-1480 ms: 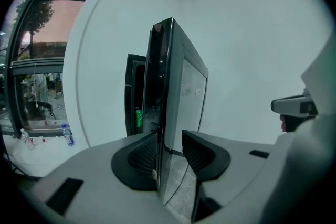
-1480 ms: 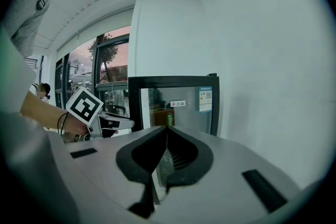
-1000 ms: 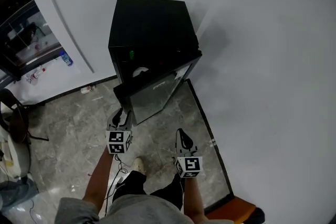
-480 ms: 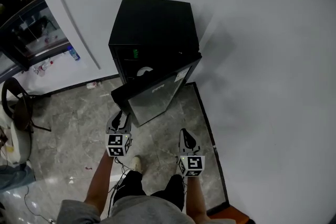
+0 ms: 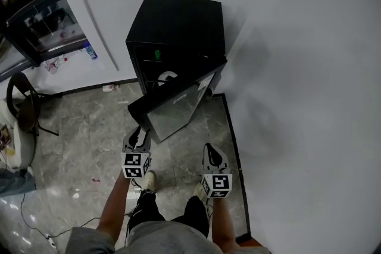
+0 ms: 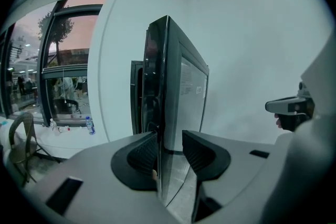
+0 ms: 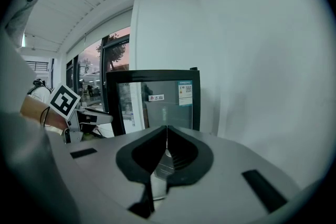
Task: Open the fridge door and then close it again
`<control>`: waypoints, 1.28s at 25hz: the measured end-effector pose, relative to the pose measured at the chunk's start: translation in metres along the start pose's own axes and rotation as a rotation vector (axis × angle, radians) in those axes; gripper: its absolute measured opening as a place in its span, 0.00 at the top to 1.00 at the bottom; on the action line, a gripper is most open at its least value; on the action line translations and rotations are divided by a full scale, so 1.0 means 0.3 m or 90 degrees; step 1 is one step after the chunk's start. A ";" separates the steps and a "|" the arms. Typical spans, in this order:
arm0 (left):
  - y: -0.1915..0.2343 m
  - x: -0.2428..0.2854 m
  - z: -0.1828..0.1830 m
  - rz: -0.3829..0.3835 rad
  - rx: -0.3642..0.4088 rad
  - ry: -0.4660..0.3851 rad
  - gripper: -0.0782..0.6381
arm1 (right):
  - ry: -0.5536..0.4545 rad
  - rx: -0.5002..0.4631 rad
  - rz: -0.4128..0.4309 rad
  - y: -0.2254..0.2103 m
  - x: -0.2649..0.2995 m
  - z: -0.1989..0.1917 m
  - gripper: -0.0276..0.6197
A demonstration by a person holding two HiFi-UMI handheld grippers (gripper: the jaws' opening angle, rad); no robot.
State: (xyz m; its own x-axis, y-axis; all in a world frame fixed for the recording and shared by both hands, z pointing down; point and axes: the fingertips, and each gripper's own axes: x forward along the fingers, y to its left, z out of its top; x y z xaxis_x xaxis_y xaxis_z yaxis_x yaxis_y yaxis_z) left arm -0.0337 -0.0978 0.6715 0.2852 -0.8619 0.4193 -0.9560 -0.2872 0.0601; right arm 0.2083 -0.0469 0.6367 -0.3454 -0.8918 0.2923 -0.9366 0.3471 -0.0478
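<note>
- The white wall (image 5: pixel 297 38) rises ahead of both tongs and runs on past the outer side of the right tongs.
- The grey stone floor (image 5: pixel 83 134) lies under both tongs and spreads away to the left of the left tongs.
- The black fridge (image 5: pixel 175 24) stands on the floor against that wall, ahead of both tongs. A small green light (image 5: pixel 158 55) shows in its opened front.
- The door (image 5: pixel 172 107) stands swung partly open. Its hinged side is ahead of the right tongs and its free edge reaches out to the left tongs. Its glass front faces the right tongs.
- A dark chair (image 5: pixel 21 110) stands well off to the left of the left tongs.
- The person's bare forearms (image 5: pixel 113 205) run back from the tongs, and a pale shoe (image 5: pixel 146 180) rests on the floor just behind the left tongs.
- The left tongs (image 5: pixel 137 135) stand partly apart and hold the free edge of the door, one pad on its inner side and the other on its glass front.
- The right tongs (image 5: pixel 209 153) are pressed together with nothing in them. They are apart from the door and point toward its glass.
- Two labels (image 7: pixel 185 92) sit on the upper part of the glass, ahead of the right tongs.
- A small bottle (image 6: pixel 90 126) with a blue cap stands far ahead and to the left of the left tongs, at the foot of a window.
</note>
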 end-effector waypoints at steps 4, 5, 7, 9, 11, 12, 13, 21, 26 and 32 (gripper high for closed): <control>-0.048 -0.036 -0.022 0.019 -0.007 0.001 0.70 | 0.000 -0.007 0.013 -0.033 -0.041 0.001 0.92; -0.062 -0.045 -0.027 0.023 -0.009 0.001 0.70 | 0.000 -0.008 0.016 -0.045 -0.050 0.001 0.92; -0.093 -0.058 -0.032 0.028 -0.009 -0.001 0.70 | -0.001 -0.010 0.020 -0.072 -0.064 0.004 0.92; -0.124 -0.067 -0.041 0.032 -0.009 -0.003 0.70 | -0.004 -0.012 0.024 -0.095 -0.072 0.004 0.92; -0.153 -0.078 -0.053 0.035 -0.014 -0.004 0.70 | -0.007 -0.014 0.031 -0.108 -0.080 0.001 0.92; -0.166 -0.084 -0.058 0.037 -0.016 -0.005 0.70 | -0.008 -0.015 0.035 -0.111 -0.083 -0.001 0.92; -0.179 -0.090 -0.063 0.039 -0.017 -0.005 0.70 | -0.010 -0.017 0.040 -0.113 -0.087 -0.001 0.92; -0.281 -0.116 -0.086 0.047 -0.010 0.000 0.70 | -0.011 -0.018 0.064 -0.154 -0.126 -0.016 0.92; -0.345 -0.137 -0.094 0.048 -0.011 -0.009 0.70 | -0.013 -0.018 0.080 -0.169 -0.148 -0.030 0.92; -0.430 -0.153 -0.109 0.044 -0.009 -0.016 0.71 | -0.013 -0.021 0.097 -0.188 -0.172 -0.056 0.92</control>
State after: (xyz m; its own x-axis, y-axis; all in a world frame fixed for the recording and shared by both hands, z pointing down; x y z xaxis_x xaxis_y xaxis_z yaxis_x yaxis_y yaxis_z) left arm 0.0744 -0.0076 0.6742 0.2197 -0.8899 0.3997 -0.9744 -0.2205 0.0447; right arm 0.2800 -0.0156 0.6403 -0.4848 -0.8335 0.2651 -0.8709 0.4880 -0.0580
